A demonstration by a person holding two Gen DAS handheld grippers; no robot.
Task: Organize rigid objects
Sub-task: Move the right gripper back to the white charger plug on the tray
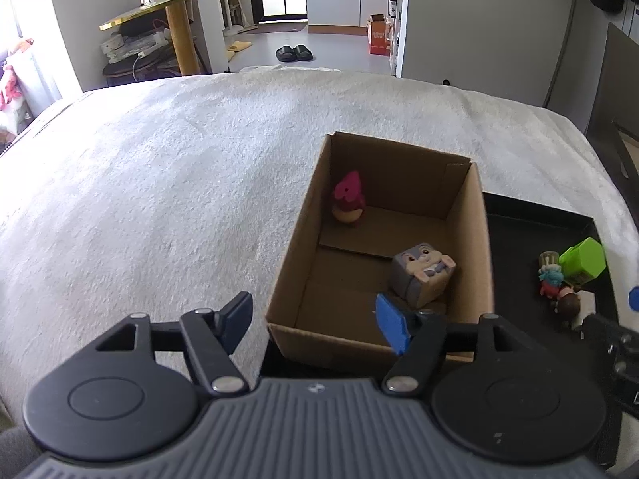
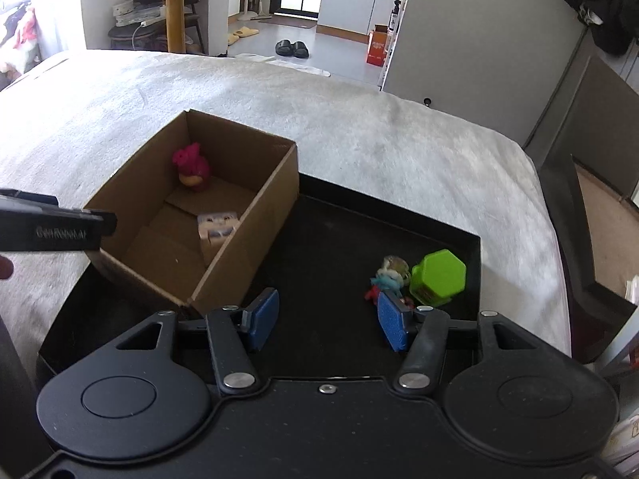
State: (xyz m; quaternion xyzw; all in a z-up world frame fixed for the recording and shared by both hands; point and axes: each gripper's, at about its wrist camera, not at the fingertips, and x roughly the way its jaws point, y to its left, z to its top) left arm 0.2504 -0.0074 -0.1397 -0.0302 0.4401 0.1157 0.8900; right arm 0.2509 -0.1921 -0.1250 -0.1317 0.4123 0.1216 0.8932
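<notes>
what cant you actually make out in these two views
- Small figurines on the black tray: right wrist view, partly behind the right gripper's finger; too small to identify.
- Bunny cube in the cardboard box: right wrist view, lower half behind the box wall.
- Green container: label unreadable in both views.

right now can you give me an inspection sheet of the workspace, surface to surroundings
Surface: white fluffy blanket with a black tray lying on it.
Job's things: open cardboard box at the tray's left holds a pink-topped figure and a grey bunny cube; a green hexagonal container and small figurines sit on the tray.
Clutter: nothing seen.
Grippers: left gripper open at the box's near edge, empty; right gripper open over the tray, empty.
Cables: white cord under the yellow side table.
Surroundings: black slippers, orange box on the floor.
</notes>
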